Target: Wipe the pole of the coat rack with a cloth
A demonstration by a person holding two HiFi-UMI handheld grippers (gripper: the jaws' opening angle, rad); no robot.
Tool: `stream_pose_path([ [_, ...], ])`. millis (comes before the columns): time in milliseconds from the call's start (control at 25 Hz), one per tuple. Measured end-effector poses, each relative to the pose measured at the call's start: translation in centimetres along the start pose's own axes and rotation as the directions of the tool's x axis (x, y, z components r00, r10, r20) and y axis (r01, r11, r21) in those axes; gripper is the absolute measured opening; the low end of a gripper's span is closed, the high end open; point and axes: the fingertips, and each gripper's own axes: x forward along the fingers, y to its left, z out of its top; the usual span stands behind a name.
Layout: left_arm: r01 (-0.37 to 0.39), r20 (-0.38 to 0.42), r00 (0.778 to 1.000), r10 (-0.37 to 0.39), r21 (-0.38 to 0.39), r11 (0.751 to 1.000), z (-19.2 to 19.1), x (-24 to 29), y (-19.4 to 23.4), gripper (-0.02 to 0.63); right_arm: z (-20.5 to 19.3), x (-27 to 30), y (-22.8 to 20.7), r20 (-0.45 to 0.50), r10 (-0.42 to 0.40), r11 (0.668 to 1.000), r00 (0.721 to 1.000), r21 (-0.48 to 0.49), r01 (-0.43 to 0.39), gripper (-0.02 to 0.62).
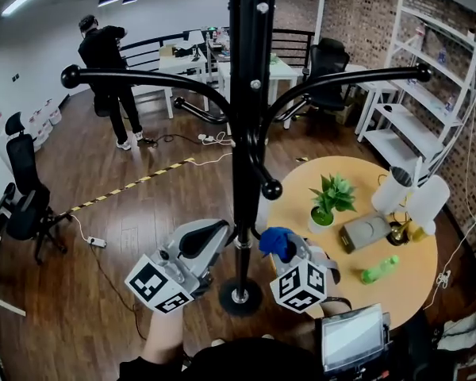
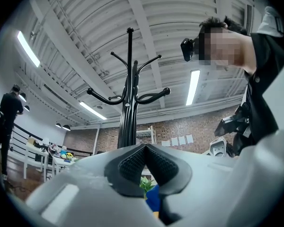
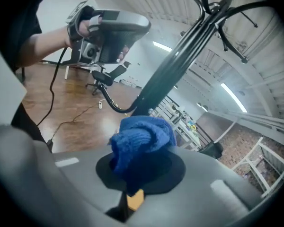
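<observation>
the coat rack [image 1: 246, 133] dominates the head view: a tall black pole [image 1: 243, 173] of smooth, glossy metal, with curved arms ending in round knobs, standing on a flat round base [image 1: 239, 296] on the wooden floor [image 1: 119, 213]. just to its right is a round, pale yellow bench [image 1: 416, 284] carrying a small potted plant [image 1: 331, 199] and a green bottle [image 1: 379, 270] lying on its side. the two grippers flank the lower pole. the left gripper [image 2: 145, 150] has its ribbed dark pads pressed together with nothing between them, and hangs beside the pole. the right gripper [image 3: 139, 174] is clamped on the cloth [image 3: 143, 138], a soft, thick, blue knitted wad bunched above its jaws and held close to the pole's right side, low down; whether the fabric actually touches the metal is unclear. i judge the wiping to be at its approach or first contact on this low stretch. the next move calls for pressing the bunched cloth firmly onto the rounded tube and sliding it along the length, working round so the far side is covered too, while keeping clear of the lowest hook [image 1: 270, 189] above.
</observation>
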Motion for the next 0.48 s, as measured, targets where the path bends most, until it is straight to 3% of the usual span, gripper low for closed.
stream_pose_path([
  [120,-0.015,0.0,1.0,0.015,0.012,1.0,0.5,-0.6,0.2,-0.008,2.7,2.1,-0.1,0.091,-0.033,0.999,0.995,0.001,0.033,0.02],
  [240,-0.036,0.004,0.999,0.036,0.029,0.999,0.9,-1.3,0.4,-0.008,5.2,1.2,-2.6,0.202,-0.124,0.991,0.972,0.084,0.108,0.02],
  [320,-0.059,0.004,0.998,0.059,0.041,0.997,1.1,-2.0,0.8,-0.008,8.0,-1.4,-5.5,0.329,-0.221,0.968,0.918,0.186,0.167,0.02],
  [480,-0.082,0.018,0.997,0.081,0.062,0.995,2.0,-2.9,1.4,-0.008,15.5,-7.7,-12.4,0.549,-0.389,0.911,0.74,0.352,0.217,0.02],
])
